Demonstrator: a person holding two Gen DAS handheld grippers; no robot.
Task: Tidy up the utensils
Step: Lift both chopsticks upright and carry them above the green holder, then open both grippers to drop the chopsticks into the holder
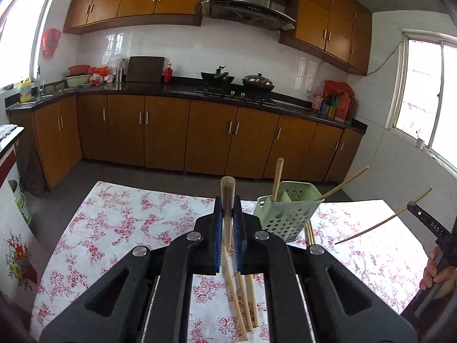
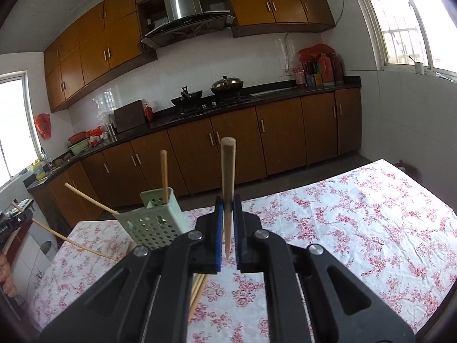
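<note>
My left gripper is shut on a wooden chopstick and holds it above the floral table, left of the holder. A pale green perforated utensil holder stands on the table with two chopsticks in it. Several loose chopsticks lie on the cloth under the left gripper. My right gripper is shut on another chopstick, right of the holder. The right gripper also shows at the right edge of the left wrist view, with its chopstick slanting.
The table with a floral cloth stretches right. More chopsticks lie beside the holder's base. Kitchen cabinets and a counter with a stove and pans stand beyond the table. The left gripper shows at the left edge of the right wrist view.
</note>
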